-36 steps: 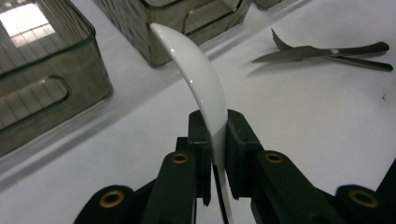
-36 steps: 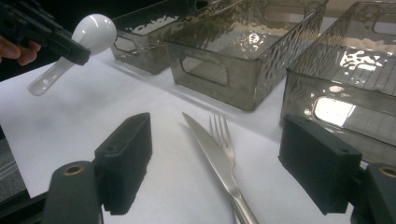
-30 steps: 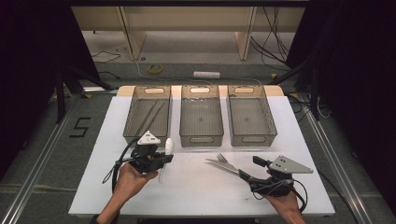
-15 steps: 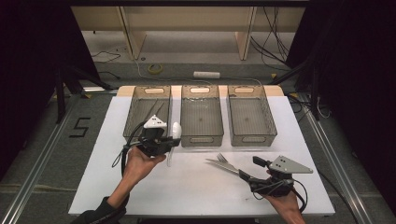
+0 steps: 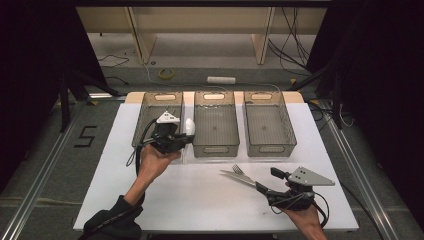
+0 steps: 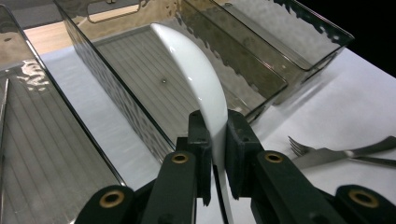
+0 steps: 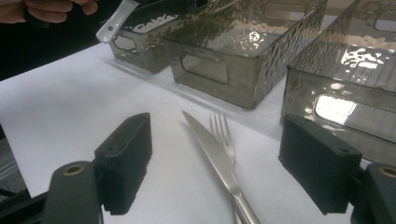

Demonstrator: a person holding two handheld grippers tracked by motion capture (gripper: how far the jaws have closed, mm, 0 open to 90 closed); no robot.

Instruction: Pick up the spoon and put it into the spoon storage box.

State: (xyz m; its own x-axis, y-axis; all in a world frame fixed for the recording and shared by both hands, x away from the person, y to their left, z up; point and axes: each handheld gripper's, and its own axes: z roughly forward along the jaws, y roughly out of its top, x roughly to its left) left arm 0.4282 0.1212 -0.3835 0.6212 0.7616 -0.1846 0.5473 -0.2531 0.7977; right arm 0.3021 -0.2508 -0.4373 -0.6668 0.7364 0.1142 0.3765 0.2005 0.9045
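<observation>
We have the left gripper (image 5: 181,134) clamped on the white spoon (image 6: 201,79), held up over the gap between the left bin (image 5: 150,112) and middle bin (image 5: 216,125). Right gripper (image 7: 215,163) sits wide open, holding nothing, with knife (image 7: 217,156) and fork (image 7: 222,128) lying between its jaws on the surface (image 5: 200,195).

White spoon (image 6: 201,79); smoky grey bins (image 5: 216,125); silver knife (image 7: 215,154).
</observation>
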